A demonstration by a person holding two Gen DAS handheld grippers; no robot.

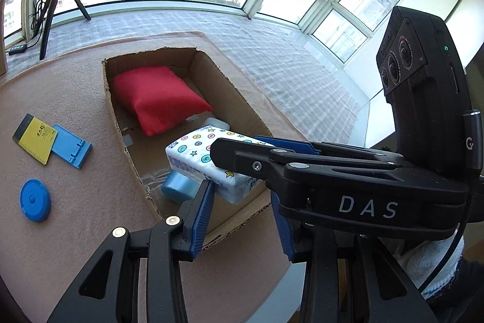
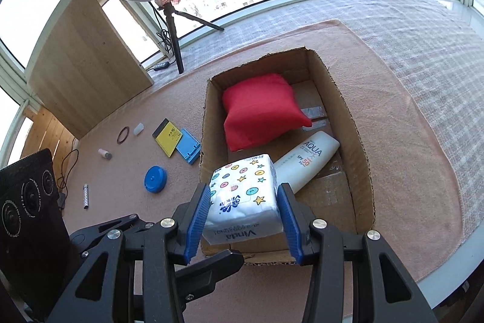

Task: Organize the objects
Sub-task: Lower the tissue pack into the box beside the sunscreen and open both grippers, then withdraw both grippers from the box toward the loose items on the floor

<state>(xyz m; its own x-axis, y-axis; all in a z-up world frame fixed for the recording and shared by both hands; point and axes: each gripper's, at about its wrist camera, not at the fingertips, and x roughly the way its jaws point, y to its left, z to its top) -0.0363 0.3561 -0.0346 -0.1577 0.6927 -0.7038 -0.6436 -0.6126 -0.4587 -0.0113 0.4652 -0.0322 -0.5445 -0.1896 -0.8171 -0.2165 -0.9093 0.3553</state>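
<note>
Right gripper (image 2: pixel 243 217) clamping tissue pack (image 2: pixel 242 199) over box (image 2: pixel 360 171), long axis along fingers; left gripper (image 1: pixel 242 220) wide, empty.

One red cushion (image 2: pixel 262 111), one tissue pack (image 2: pixel 245 199) between the claw's fingers, one sunscreen tube (image 2: pixel 308 161), two grippers.

Inside the brown cardboard box (image 2: pixel 360 162): a red cushion (image 2: pixel 263 111), a white sunscreen tube (image 2: pixel 308 162) with blue lettering, a white tissue pack (image 2: pixel 245 199) printed with coloured buttons and stars; beside the box, a yellow notepad (image 2: pixel 168 137), blue disc (image 2: pixel 155 179)
</note>
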